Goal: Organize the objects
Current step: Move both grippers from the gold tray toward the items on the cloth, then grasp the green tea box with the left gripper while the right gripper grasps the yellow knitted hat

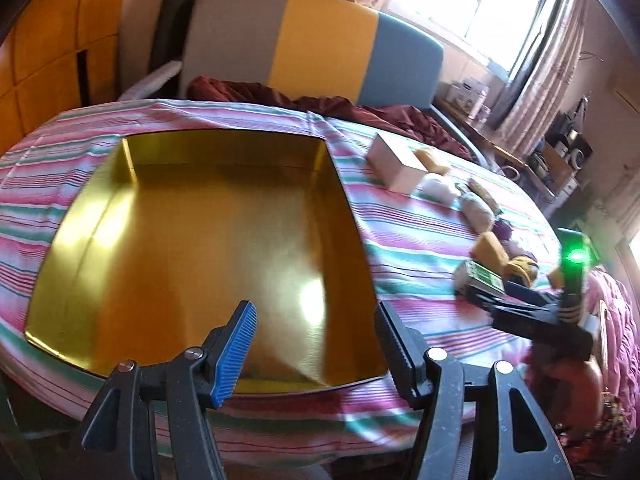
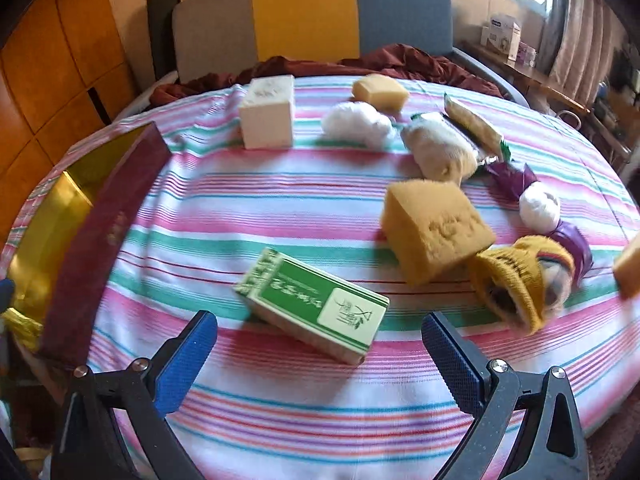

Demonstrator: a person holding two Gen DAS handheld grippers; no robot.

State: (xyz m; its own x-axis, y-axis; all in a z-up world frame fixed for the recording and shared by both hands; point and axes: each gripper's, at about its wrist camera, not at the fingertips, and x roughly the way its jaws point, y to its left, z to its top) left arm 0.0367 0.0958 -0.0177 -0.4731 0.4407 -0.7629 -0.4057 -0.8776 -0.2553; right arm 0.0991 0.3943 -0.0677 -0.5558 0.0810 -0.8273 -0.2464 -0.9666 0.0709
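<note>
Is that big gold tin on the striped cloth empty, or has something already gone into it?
Empty. The left wrist view looks straight into the gold tin and shows only its bare shiny floor and walls; the items still lie outside on the striped cloth.

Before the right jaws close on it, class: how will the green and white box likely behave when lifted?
The green and white box looks like thin card with straight edges, so it is probably light and fairly stiff, though hard squeezing might dent it. It lies flat on the striped cloth, so it should slide rather than roll.
</note>
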